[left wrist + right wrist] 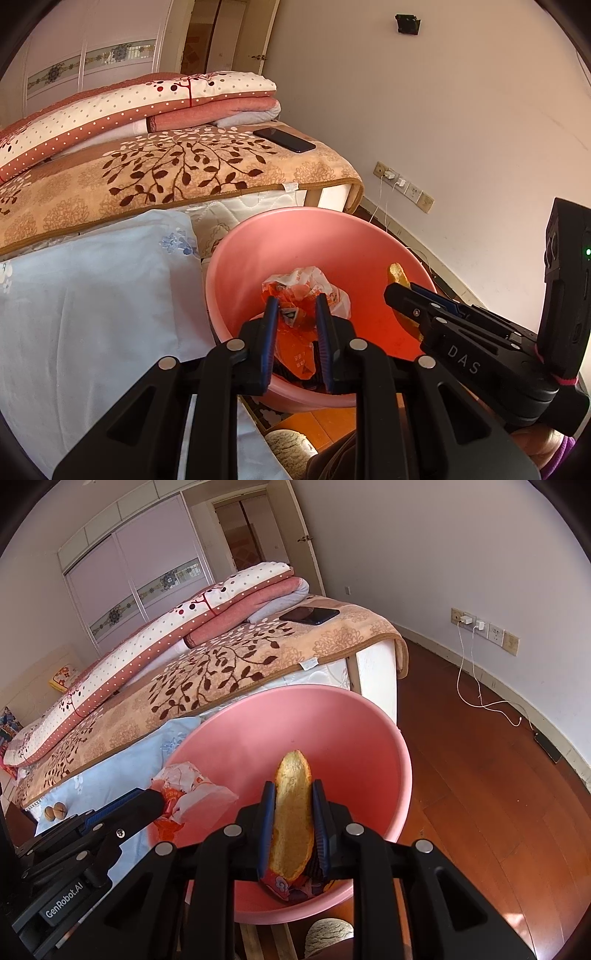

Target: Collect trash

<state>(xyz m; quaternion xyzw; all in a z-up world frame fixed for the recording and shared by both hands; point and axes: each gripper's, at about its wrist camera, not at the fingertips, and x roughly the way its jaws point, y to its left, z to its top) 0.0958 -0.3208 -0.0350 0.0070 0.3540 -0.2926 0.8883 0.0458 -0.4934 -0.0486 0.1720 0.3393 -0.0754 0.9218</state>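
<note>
A pink plastic basin stands beside the bed; it also shows in the right wrist view. My left gripper is shut on a crumpled orange and white wrapper and holds it inside the basin. The wrapper also shows in the right wrist view. My right gripper is shut on a yellow peel and holds it over the basin. The peel's tip also shows in the left wrist view. A dark patterned packet lies in the basin under the peel.
The bed carries a leaf-patterned blanket, folded quilts, a black phone and a light blue pillow. Wall sockets with chargers trail a white cable over the wooden floor. Two small round nuts lie on the pillow.
</note>
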